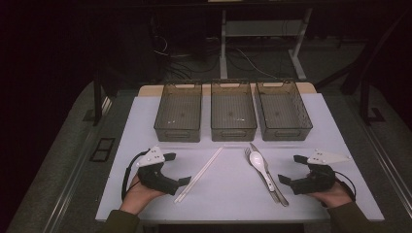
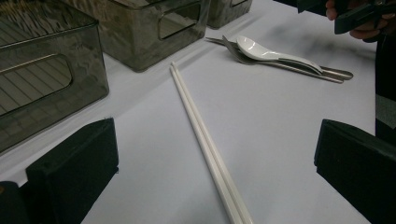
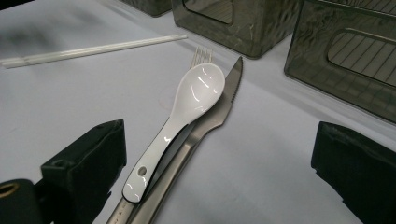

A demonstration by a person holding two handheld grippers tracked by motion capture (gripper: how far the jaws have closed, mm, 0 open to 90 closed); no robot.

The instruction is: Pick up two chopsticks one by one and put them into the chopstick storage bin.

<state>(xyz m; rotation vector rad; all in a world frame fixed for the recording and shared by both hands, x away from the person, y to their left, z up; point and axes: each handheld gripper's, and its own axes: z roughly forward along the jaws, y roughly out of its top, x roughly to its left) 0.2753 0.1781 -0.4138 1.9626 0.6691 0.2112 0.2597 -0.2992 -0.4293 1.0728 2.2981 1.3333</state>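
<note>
Near edge first: my left gripper (image 1: pixel 180 170) sits at the near-left w/ jaws spread wide, nothing btwn them. Right gripper (image 1: pixel 289 170) at the near-right, jaws also wide and empty. Both rest low over the white table (image 1: pixel 145 126), pointing inward.

Just ahead of the left one lie the chopsticks (image 1: pixel 199 174), a white pair, side by side and touching, running diagonally from near-left to far-right. In the left gripper view they run straight up btwn my jaws, so I'm already lined up. To do this well, I'd come down near mid-length, jaws across the pair, not along it, so both sticks get pinched together and neither rolls off. They're thin and flat on the table, so I judge I need the tips right at the surface before closing.

Ahead of the right gripper: white spoon (image 1: pixel 259 164) stacked on a fork (image 3: pixel 201 55) and knife (image 3: pixel 219 109), all touching. Spoon's on top, so it goes first; grab the handle, lift straight so the metal below doesn't drag. Risk as I see it: pinching spoon + knife at once.

Far side: three clear bins in a row, left bin (image 1: pixel 179 112), middle bin (image 1: pixel 233 111), right bin (image 1: pixel 283 111), all look empty. Prob. one kind of utensil per bin; which goes where, can't tell.
</note>
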